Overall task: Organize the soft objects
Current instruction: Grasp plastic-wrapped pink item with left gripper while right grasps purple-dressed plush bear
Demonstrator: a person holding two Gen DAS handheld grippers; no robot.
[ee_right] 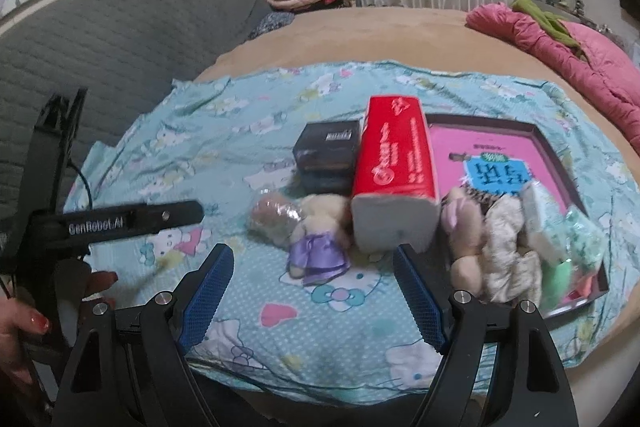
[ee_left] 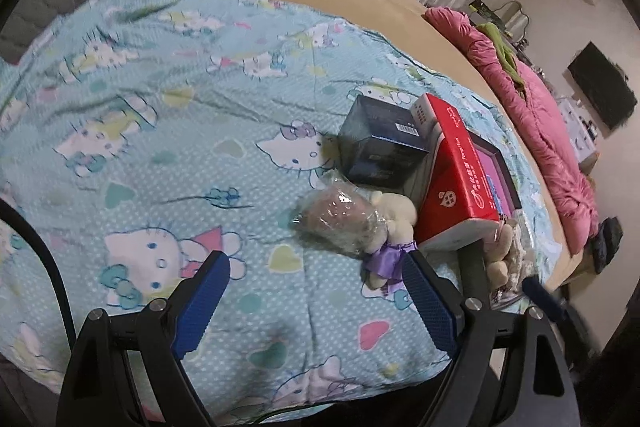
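A: Where are the soft things?

B: On the blue sheet (ee_right: 224, 155). A doll (ee_left: 372, 227) in a purple dress, its head wrapped in clear plastic, lies just beside the red box (ee_right: 394, 163) and in front of the dark box (ee_right: 326, 147). More plush toys (ee_right: 492, 239) are heaped on the near edge of the pink tray (ee_right: 560, 151), touching the red box's right side.

A: And the grippers?

B: The left gripper (ee_left: 316, 275) hangs over the sheet, fingers spread, nothing between them; the doll's dress is near its right finger. The right gripper (ee_right: 314, 267) is spread too and empty, with the doll just beyond its tips.
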